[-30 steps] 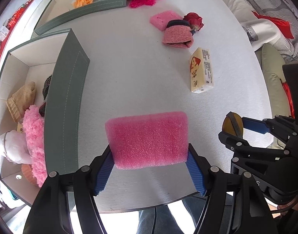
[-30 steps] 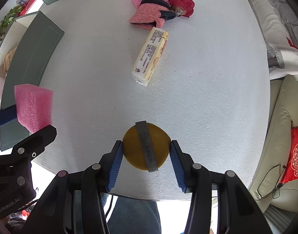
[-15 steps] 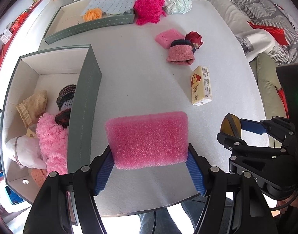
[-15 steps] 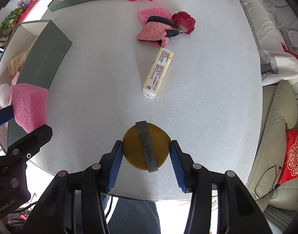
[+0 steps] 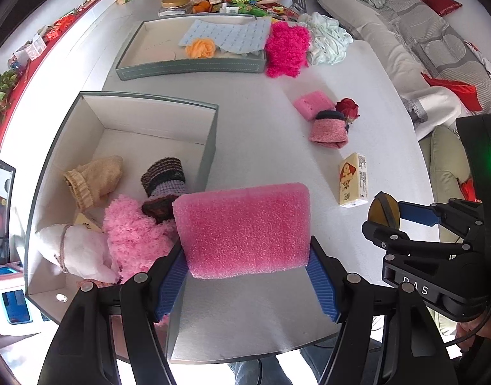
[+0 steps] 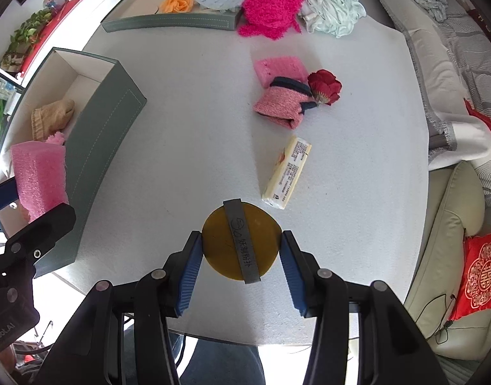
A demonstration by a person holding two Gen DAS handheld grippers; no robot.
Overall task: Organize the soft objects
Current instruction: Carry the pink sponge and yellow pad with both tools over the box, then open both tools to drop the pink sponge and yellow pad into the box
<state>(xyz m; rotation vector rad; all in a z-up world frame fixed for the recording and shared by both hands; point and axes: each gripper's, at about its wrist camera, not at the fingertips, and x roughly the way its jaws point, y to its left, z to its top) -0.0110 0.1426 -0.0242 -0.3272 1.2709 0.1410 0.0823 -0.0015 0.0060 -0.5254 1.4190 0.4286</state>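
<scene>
My left gripper (image 5: pixel 247 266) is shut on a pink foam sponge (image 5: pixel 244 229), held above the near right wall of the deep grey-green box (image 5: pixel 210 147). Inside that box lie a tan knitted hat (image 5: pixel 93 179), a striped dark knitted piece (image 5: pixel 163 181), a pink fluffy item (image 5: pixel 133 231) and a white pouch (image 5: pixel 73 250). My right gripper (image 6: pixel 240 256) is shut on a round yellow powder puff (image 6: pixel 240 242) with a grey strap, above the white table (image 6: pixel 197 128). The sponge (image 6: pixel 38 176) also shows at the left edge of the right wrist view.
On the table lie a pink knitted hat (image 6: pixel 282 104), a small pink sponge (image 6: pixel 282 67), a red fabric rose (image 6: pixel 324 86) and a yellow tissue pack (image 6: pixel 287 173). A shallow tray (image 5: pixel 191 64) holds an orange flower and blue cloth; magenta fluff (image 5: pixel 285 48) and pale green cloth (image 5: pixel 329 38) lie beside it. A sofa stands right.
Both grippers have risen with their loads. The left one has swung toward the deep box, so its inside now shows. Neither grip has changed.
</scene>
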